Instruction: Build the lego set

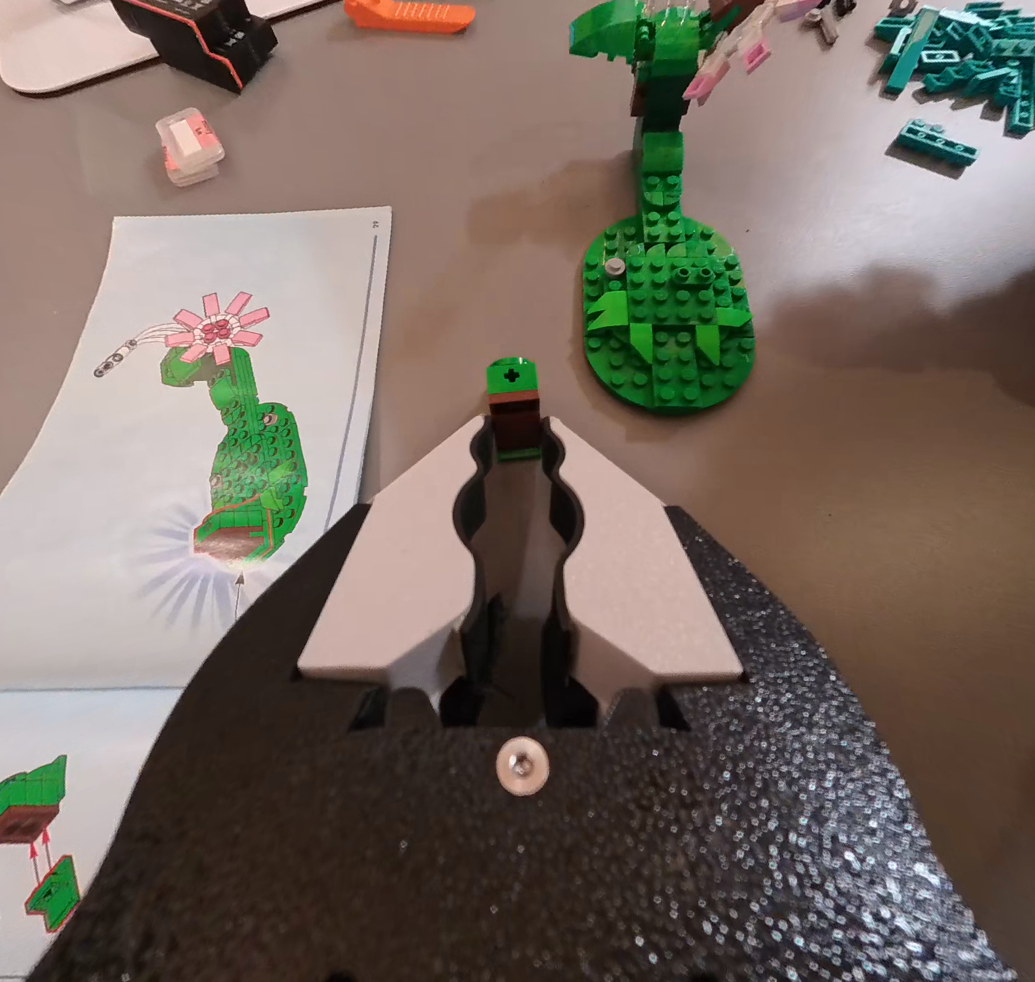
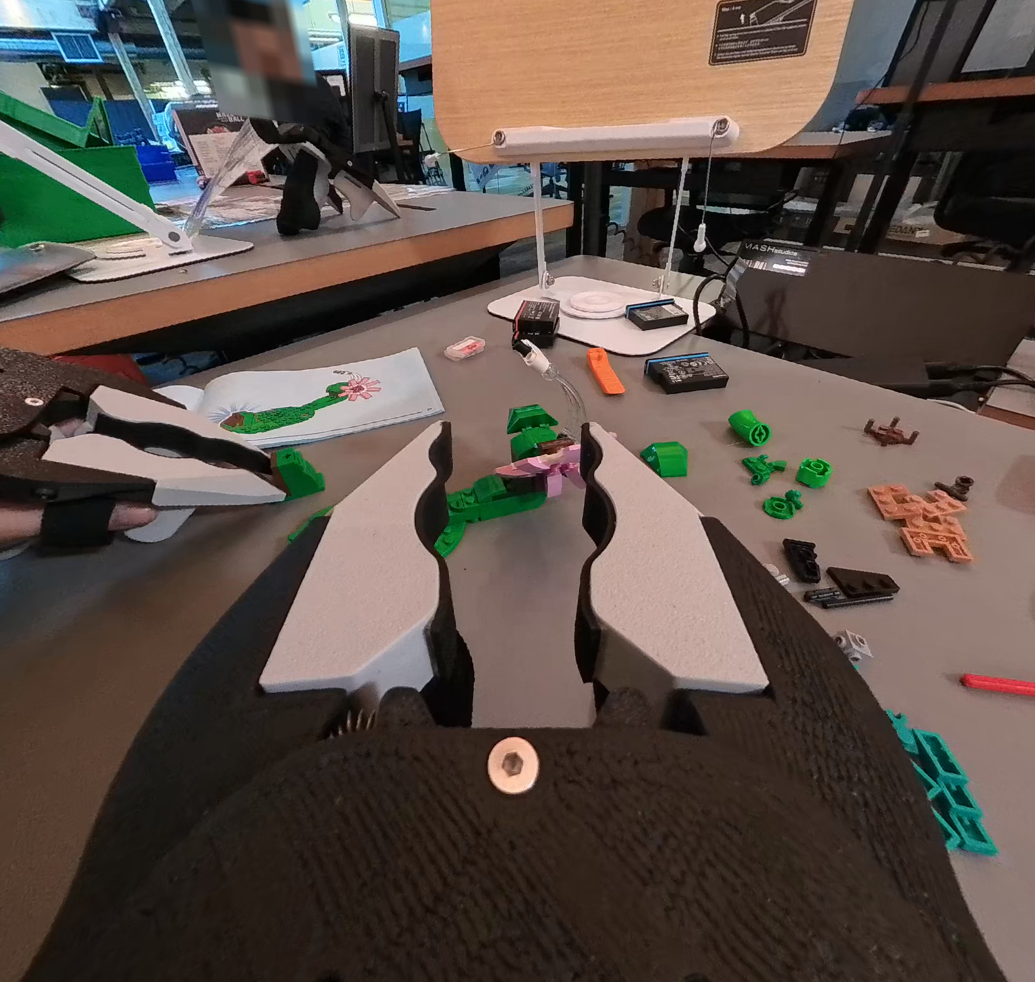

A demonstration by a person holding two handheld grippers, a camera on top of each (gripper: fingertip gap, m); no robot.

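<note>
One studded green-and-brown brick piece (image 1: 514, 412) being pinched by left tongs (image 1: 515, 429), right tongs (image 2: 515, 440) being held wide, one green model (image 1: 666, 283) lying on grey worktop (image 1: 476, 160).

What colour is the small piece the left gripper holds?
Green and brown piece; clearest in left wrist view.

An open-plan workshop or lab — long workbenches (image 2: 291, 261), monitors (image 2: 372, 87), office chairs (image 2: 985, 199).
</note>
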